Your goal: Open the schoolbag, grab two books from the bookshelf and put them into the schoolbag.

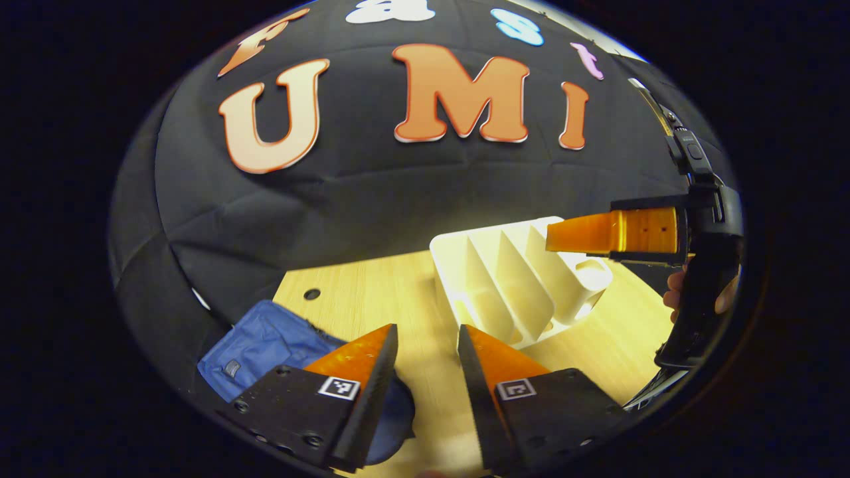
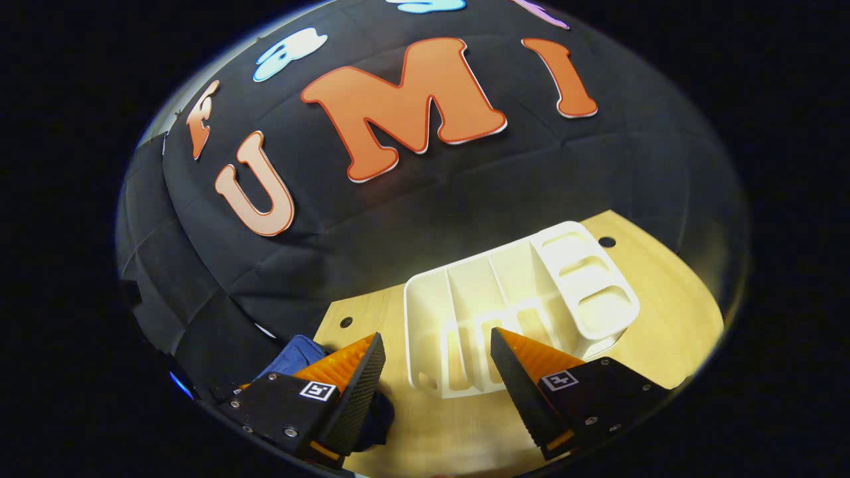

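Left tool [image 1: 427, 345]: fingers spread, nothing between them, hovering over the wooden surface [image 1: 412, 299]. Right tool [image 2: 437, 355]: also spread, empty. Blue schoolbag [image 1: 265, 345] lies on the surface at lower left, partly under the left tool's finger. White bookshelf [image 2: 518, 299] sits further back on the surface, slots bare. In the left gripper view, the right tool hangs above the bookshelf's far end, a hand [image 1: 674, 292] holding it.

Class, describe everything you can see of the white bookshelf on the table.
The white bookshelf looks like smooth moulded plastic. It stands on the wooden table near the black cloth wall. Upright dividers split it into several slots, and one end has rounded oval compartments. No books are visible in the slots. Neither gripper touches it; the blue schoolbag lies apart, to one side.
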